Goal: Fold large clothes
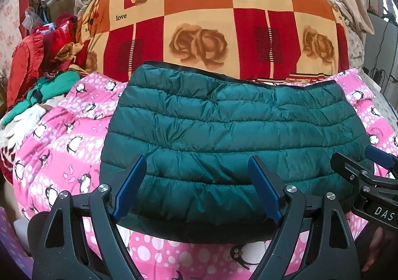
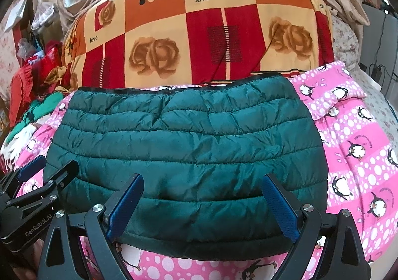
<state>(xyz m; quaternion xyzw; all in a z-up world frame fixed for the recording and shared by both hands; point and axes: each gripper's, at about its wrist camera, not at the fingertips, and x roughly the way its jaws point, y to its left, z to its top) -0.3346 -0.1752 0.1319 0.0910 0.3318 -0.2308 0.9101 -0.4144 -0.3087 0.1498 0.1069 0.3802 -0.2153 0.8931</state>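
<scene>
Quilted green down jacket point(image 1: 223, 135) lies folded into a compact, wide rectangle on a pink penguin-print blanket point(image 1: 62, 155) spread over the bed, its black-trimmed far edge reaching toward a rolled red-and-orange rose-patterned quilt point(image 1: 199, 26) at the bed's far side. The bundle sits square and flat, its near folded edge close to the blanket's near edge, a layout that suggests the folding is at or near its end.

Both tools hover low over that near edge. The left gripper point(image 1: 196, 190) stands with its blue pads spread wide and nothing between them, poised above the jacket's near left portion. The right gripper point(image 2: 201, 205) is likewise spread apart and empty, over the near right portion; each tool shows at the margin of the other's view, so the two sit close side by side. That stance would suit either a last press on the fold or a lift of the whole bundle.

A heap of green and red clothes point(image 1: 49, 85) lies off the blanket's far left corner, apparently awaiting its turn.
</scene>
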